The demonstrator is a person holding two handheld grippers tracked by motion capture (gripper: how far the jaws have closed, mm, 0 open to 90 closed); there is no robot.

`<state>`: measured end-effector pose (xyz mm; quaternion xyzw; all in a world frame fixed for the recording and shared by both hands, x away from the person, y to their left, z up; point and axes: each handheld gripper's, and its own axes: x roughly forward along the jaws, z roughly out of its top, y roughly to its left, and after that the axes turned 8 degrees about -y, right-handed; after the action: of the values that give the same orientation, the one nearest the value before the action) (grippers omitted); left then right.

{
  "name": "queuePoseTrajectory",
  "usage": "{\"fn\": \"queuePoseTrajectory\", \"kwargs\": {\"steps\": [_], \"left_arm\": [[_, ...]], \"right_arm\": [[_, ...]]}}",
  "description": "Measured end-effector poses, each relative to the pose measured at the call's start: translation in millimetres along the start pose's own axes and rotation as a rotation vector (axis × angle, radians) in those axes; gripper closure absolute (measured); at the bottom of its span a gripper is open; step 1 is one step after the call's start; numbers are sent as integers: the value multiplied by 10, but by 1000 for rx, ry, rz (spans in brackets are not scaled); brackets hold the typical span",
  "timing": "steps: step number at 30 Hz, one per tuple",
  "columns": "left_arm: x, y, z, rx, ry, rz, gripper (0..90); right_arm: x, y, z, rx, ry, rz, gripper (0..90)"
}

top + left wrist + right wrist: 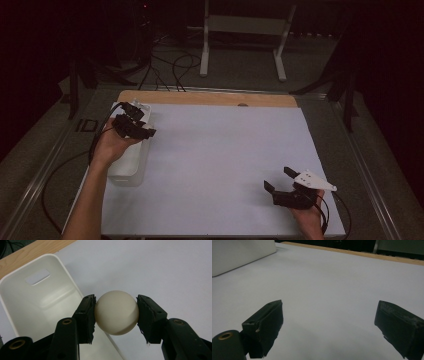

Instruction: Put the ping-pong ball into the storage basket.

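Jaws of my left gripper (116,315) pinch the cream ball (116,313) at its widest girth so it cannot roll free, just over the white bin's (37,293) rim; my right gripper (329,327), wide open, idles above the tabletop (332,285).

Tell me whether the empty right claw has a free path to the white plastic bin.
Probably yes: the right claw stands open and empty, with bare white tabletop between it and the white plastic bin.

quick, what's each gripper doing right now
left gripper: shut on the cream ball, above the white bin's edge
right gripper: open, nothing between its jaws
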<state>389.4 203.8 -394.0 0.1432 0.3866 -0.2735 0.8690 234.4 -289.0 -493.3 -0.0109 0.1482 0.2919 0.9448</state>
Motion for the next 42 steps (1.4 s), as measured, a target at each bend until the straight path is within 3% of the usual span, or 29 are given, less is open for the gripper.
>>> {"fn": "queuePoseTrajectory", "kwargs": {"steps": [42], "left_arm": [[-47,134,-59,-44,12,51,511]], "right_arm": [[7,4,-2,3,1,1,79]]}}
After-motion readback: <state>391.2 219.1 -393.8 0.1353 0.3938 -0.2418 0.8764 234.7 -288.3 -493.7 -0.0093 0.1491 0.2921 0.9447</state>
